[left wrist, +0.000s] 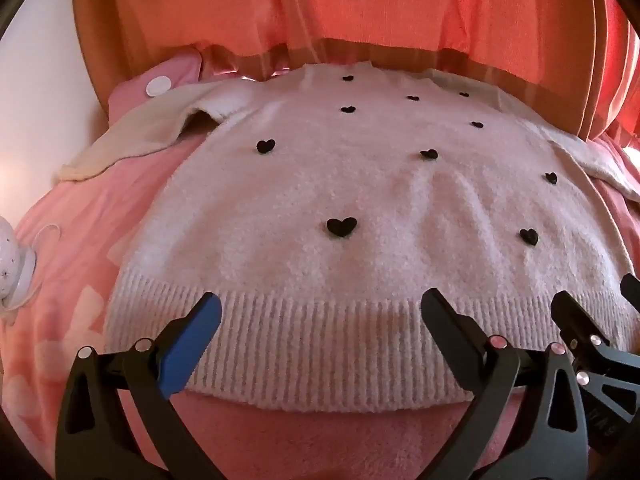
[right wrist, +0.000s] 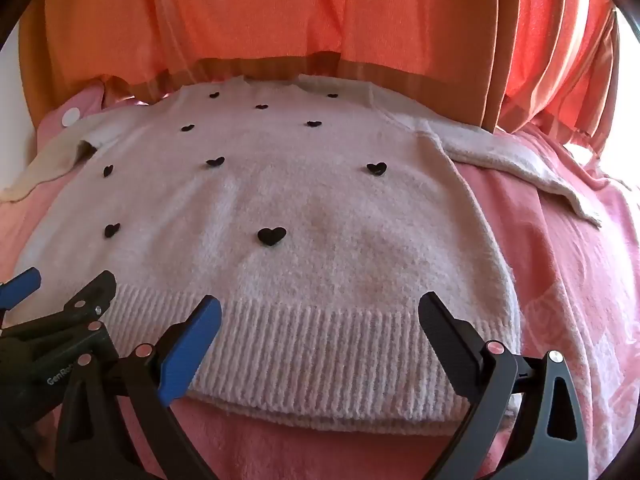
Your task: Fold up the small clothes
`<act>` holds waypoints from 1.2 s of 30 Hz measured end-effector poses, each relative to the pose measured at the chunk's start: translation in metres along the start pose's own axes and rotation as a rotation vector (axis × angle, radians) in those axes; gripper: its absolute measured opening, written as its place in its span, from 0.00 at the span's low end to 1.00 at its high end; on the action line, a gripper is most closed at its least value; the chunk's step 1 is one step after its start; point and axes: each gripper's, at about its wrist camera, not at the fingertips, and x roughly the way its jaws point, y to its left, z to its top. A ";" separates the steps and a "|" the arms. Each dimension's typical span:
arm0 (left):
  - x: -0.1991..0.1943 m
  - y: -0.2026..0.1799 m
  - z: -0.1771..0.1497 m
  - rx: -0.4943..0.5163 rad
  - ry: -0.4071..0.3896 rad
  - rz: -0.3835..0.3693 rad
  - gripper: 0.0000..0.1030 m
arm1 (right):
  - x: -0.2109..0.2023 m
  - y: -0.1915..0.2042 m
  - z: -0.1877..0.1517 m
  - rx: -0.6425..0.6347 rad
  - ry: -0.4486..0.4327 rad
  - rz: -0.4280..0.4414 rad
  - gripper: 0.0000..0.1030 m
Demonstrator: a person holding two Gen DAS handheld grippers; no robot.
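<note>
Sweater point(left wrist: 360, 200) lies flat, front up, on a pink blanket point(left wrist: 72, 248); pale fuzzy knit, small black hearts point(left wrist: 341, 230), ribbed hem point(left wrist: 312, 344) nearest, sleeves spread to either side. Left hand-held gripper point(left wrist: 322, 320) released, jaws wide over the hem. Right hand-held gripper point(right wrist: 320, 318) likewise released, just beside it. Orange curtain point(right wrist: 280, 12) behind.

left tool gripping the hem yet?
No. The left tool is open over the sweater hem, with its fingers spread wide apart.
</note>
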 end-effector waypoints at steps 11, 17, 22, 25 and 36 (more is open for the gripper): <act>0.002 -0.004 -0.007 -0.004 -0.019 0.003 0.95 | -0.004 0.006 0.000 -0.002 -0.004 -0.011 0.94; 0.002 0.002 -0.004 -0.007 -0.014 0.000 0.95 | 0.002 0.000 -0.002 -0.003 -0.008 0.000 0.94; 0.003 0.003 -0.003 -0.006 -0.017 -0.002 0.95 | 0.002 0.001 -0.002 0.001 -0.007 -0.001 0.94; 0.003 0.003 -0.003 -0.006 -0.017 -0.003 0.95 | 0.002 0.001 -0.002 0.004 -0.008 0.000 0.94; 0.003 -0.003 -0.004 -0.001 -0.019 -0.004 0.95 | 0.003 0.001 -0.004 0.005 -0.005 0.003 0.94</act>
